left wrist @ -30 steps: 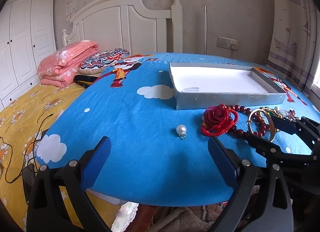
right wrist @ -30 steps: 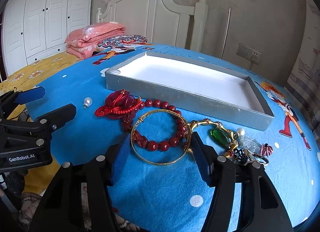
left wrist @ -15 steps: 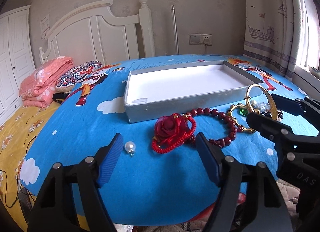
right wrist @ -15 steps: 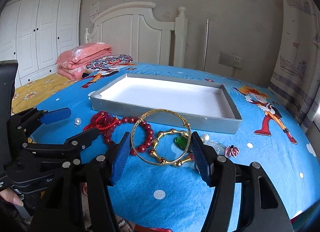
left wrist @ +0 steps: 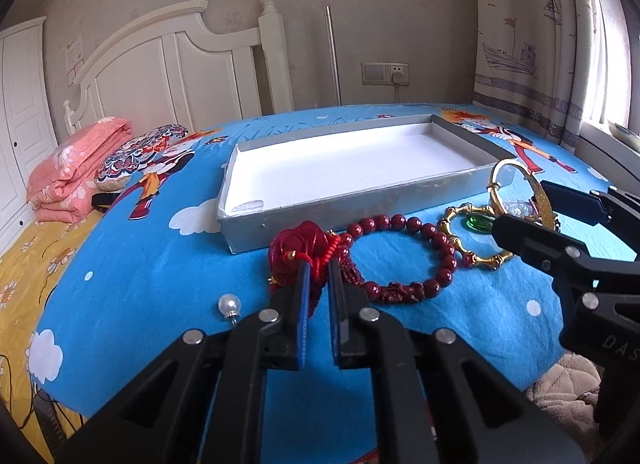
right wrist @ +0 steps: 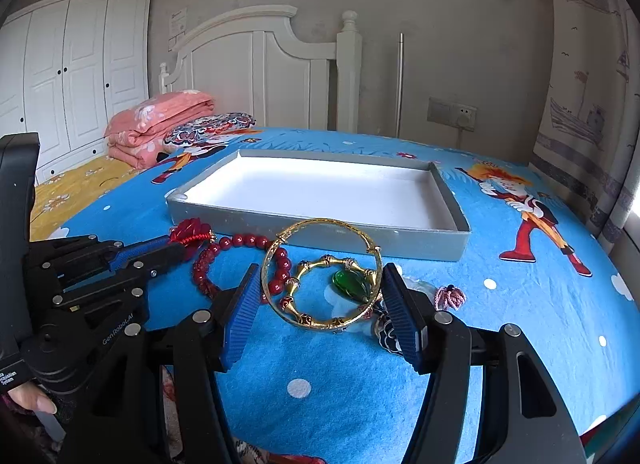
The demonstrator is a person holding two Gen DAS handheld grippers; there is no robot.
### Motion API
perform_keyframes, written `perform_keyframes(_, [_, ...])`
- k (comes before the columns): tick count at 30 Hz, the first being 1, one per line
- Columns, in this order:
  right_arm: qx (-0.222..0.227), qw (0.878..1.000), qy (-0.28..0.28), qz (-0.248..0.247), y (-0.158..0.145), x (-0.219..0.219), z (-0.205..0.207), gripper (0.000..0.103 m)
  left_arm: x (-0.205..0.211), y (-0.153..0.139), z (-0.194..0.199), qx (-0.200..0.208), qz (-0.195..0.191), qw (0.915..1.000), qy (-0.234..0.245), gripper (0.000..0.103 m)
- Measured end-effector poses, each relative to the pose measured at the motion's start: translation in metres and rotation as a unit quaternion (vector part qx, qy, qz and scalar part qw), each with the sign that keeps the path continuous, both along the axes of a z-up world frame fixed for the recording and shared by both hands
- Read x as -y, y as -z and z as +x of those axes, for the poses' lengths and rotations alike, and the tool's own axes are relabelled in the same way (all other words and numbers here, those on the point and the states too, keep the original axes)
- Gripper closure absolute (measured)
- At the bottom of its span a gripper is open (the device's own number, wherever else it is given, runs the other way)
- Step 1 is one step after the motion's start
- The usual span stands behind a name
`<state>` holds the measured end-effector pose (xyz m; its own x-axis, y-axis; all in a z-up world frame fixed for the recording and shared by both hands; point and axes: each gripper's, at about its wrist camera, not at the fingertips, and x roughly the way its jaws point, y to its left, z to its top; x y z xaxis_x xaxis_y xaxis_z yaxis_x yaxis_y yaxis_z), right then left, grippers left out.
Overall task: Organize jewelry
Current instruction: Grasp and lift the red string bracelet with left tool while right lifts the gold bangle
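Observation:
My left gripper point(left wrist: 318, 264) is shut on the red cord of the rose bracelet point(left wrist: 296, 246), which lies on the blue cloth in front of the grey tray point(left wrist: 472, 184). My right gripper point(right wrist: 320, 276) is shut on a gold bangle point(right wrist: 320, 224) and holds it upright above the cloth, near the tray's point(right wrist: 320, 226) front wall. The bangle also shows at the right of the left wrist view point(left wrist: 542, 194). A red bead bracelet point(left wrist: 404, 256), a gold bamboo bracelet with a green stone point(right wrist: 352, 284) and a loose pearl point(left wrist: 228, 304) lie on the cloth.
The tray's white inside holds nothing. A small pink tassel point(right wrist: 450, 296) and a dark charm point(right wrist: 386, 334) lie by the right gripper. Folded pink bedding point(left wrist: 76, 176) and a patterned pillow point(left wrist: 140, 152) lie at the far left. The headboard point(right wrist: 260, 68) stands behind.
My left gripper moved forward to the rose bracelet and shut on its red cord. My right gripper still holds the gold bangle, slightly raised toward the tray.

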<state>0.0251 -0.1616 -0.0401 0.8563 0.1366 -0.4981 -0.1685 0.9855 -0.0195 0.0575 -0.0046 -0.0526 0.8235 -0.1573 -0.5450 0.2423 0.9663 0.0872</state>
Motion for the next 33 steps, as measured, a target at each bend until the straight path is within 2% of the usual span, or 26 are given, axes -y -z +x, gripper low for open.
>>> perform_keyframes(8, [0.003,1.000,-0.006,-0.007,0.001,-0.004,-0.001,0.045,-0.025,-0.024,-0.002,0.015,-0.063,0.9978,-0.014,0.096])
perform_keyframes(12, [0.002,1.000,-0.006,-0.007,0.001,-0.004,-0.001,0.045,-0.032,-0.037,-0.010,0.021,-0.097,0.9950,0.010,0.096])
perform_keyframes(19, [0.006,1.000,-0.005,-0.008,0.000,-0.003,-0.001,0.045,-0.036,-0.047,-0.016,0.040,-0.114,0.9927,-0.003,0.097])
perform_keyframes(21, [0.005,1.000,-0.004,-0.007,0.001,-0.003,-0.001,0.045,-0.037,-0.048,-0.012,0.040,-0.103,0.9938,-0.012,0.097])
perform_keyframes(23, [0.005,1.000,-0.003,-0.007,0.001,-0.003,0.000,0.045,-0.033,-0.040,-0.006,0.019,-0.080,0.9965,-0.013,0.097])
perform_keyframes(26, [0.007,1.000,-0.004,-0.008,0.000,-0.003,-0.002,0.045,-0.036,-0.032,-0.007,0.005,-0.102,0.9948,-0.001,0.097])
perform_keyframes(33, [0.012,1.000,-0.003,-0.008,-0.002,-0.004,-0.004,0.045,-0.045,-0.049,-0.020,0.035,-0.132,0.9905,0.008,0.097])
